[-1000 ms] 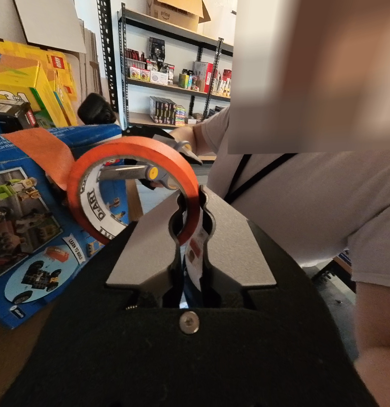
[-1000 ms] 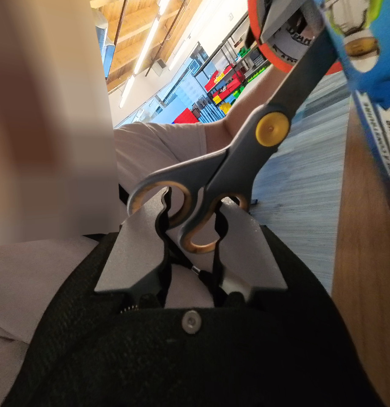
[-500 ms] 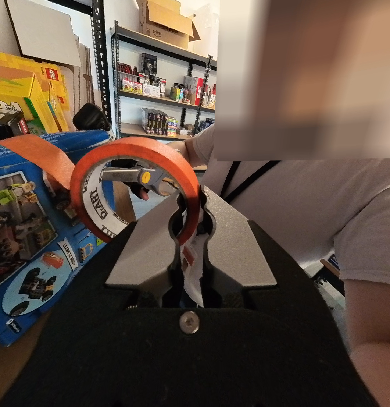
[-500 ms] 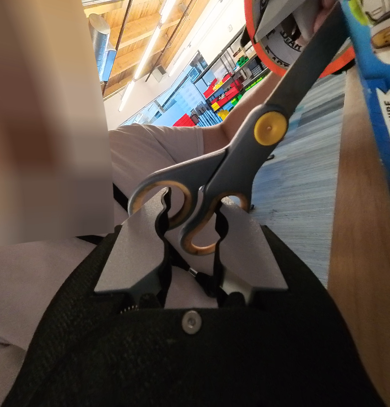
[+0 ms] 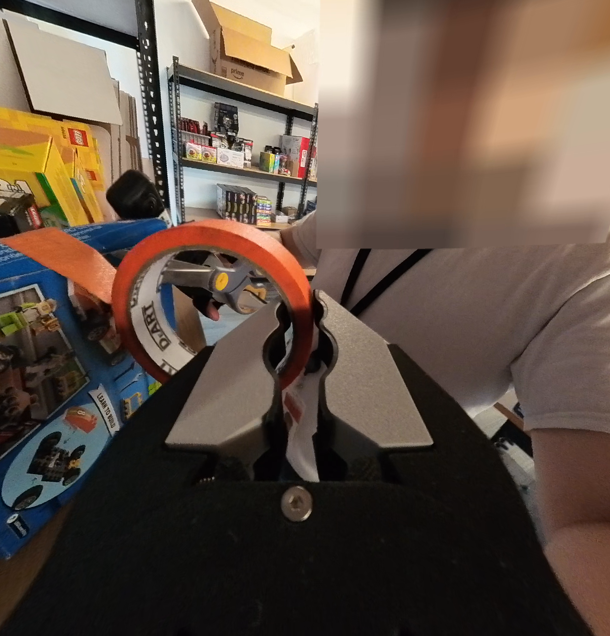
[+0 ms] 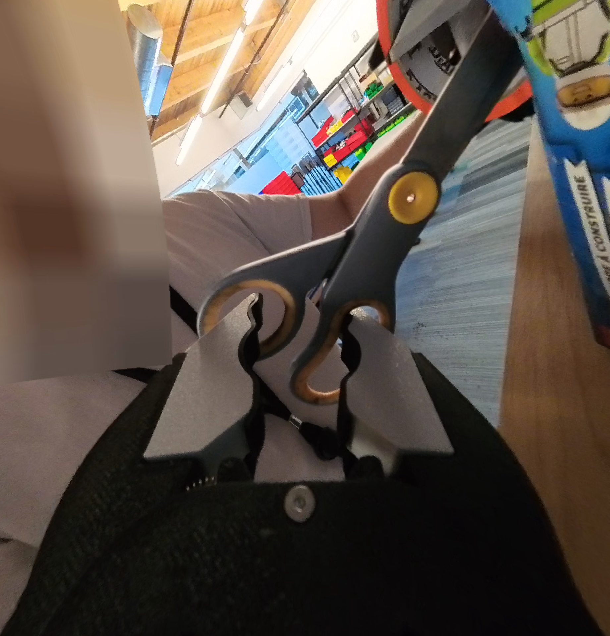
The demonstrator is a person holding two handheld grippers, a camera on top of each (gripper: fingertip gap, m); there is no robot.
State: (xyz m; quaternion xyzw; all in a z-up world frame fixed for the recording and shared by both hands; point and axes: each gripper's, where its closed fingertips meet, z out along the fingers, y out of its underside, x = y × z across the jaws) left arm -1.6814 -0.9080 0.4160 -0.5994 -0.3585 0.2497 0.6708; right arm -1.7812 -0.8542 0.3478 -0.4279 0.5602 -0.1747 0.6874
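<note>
Beside the blue printed toy box (image 5: 38, 395), my left gripper (image 5: 298, 330) clamps the rim of an orange masking-tape roll (image 5: 207, 241), a strip running onto the box. My right gripper (image 6: 301, 347) sits inside grey-and-yellow scissors' (image 6: 382, 247) handle loops, blades reaching toward the roll.

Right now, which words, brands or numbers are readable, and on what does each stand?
Writing is not quoted; it stands on:
Orange tape roll, white inner core: printed lettering.
Blue toy box: title and banners.
Yellow boxes: logo.
Cardboard box on shelf: logo.
Shelf goods: too small.
Scissors: none seen.
</note>
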